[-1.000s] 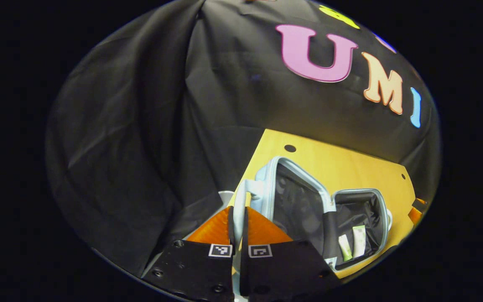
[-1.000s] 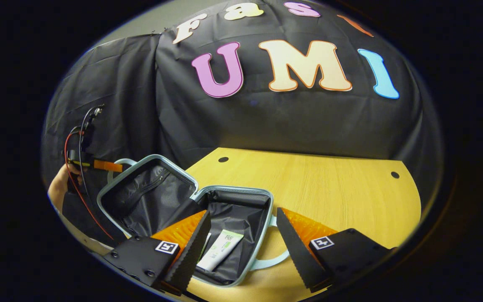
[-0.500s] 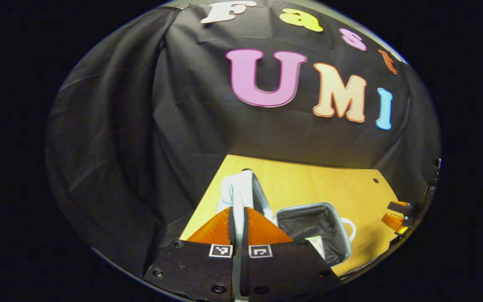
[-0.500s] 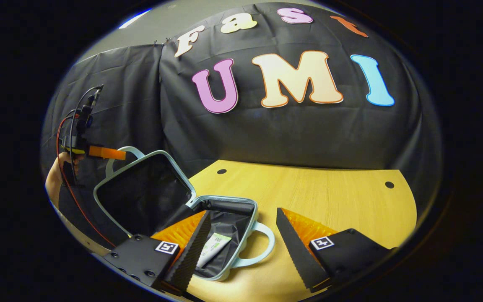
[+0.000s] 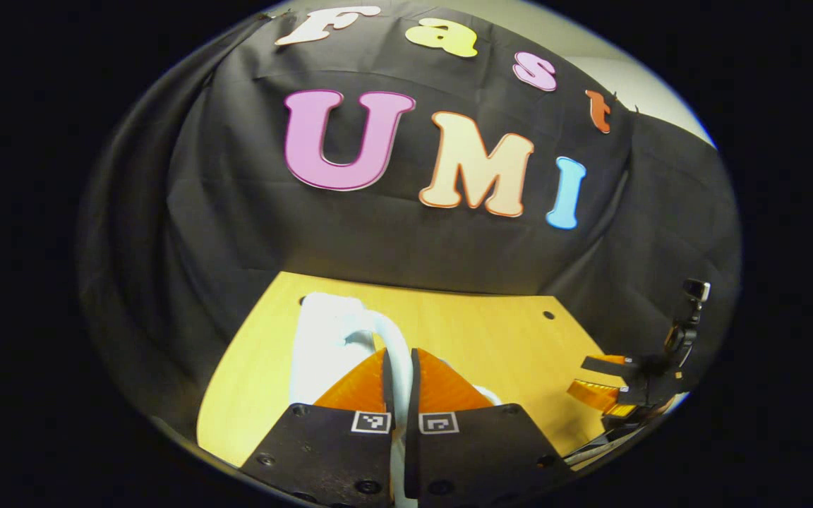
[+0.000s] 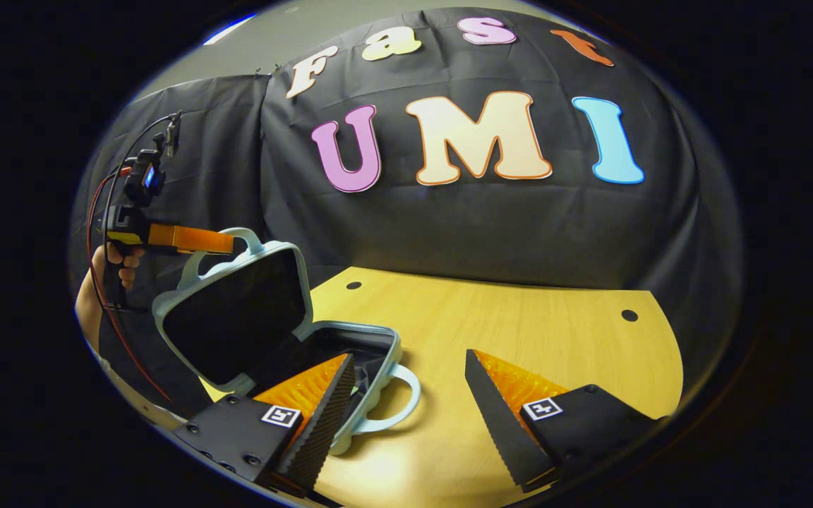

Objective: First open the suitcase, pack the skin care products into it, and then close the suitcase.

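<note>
Stage: closing of the suitcase (image 6: 276, 331) in hand; judged the last step of the task.

Suitcase position: on the bench (image 6: 519, 331), toward its left side in the right gripper view. Base half lies flat on the wood. Lid (image 6: 233, 314) stands tilted over the base, roughly halfway down, dark lining facing the base.

Lid handle: the pale handle (image 6: 233, 243) at the lid's upper edge sits between the left gripper's jaws. In the left gripper view the same handle (image 5: 396, 353) runs up through the narrow gap between the fingers.

Left gripper (image 5: 399, 367): jaws pressed in on the lid handle, pinching it. A hand (image 6: 113, 264) holds this gripper at the far left of the right gripper view.

Right gripper (image 6: 406, 416): jaws spread wide, nothing between them. It hovers near the front of the base; its left finger overlaps the base's near corner in the picture, and contact cannot be confirmed.

Skin care products: the base interior is mostly hidden by the lid and the finger. A small pale scrap shows beside the fingertip; cannot tell what it is. No product lies on the visible bench.

Done, as judged: suitcase opened; packing apparently complete.

Outstanding: lower the lid fully onto the base, seat the rims, release the handle.

Risk: lid may land askew on the base.
</note>
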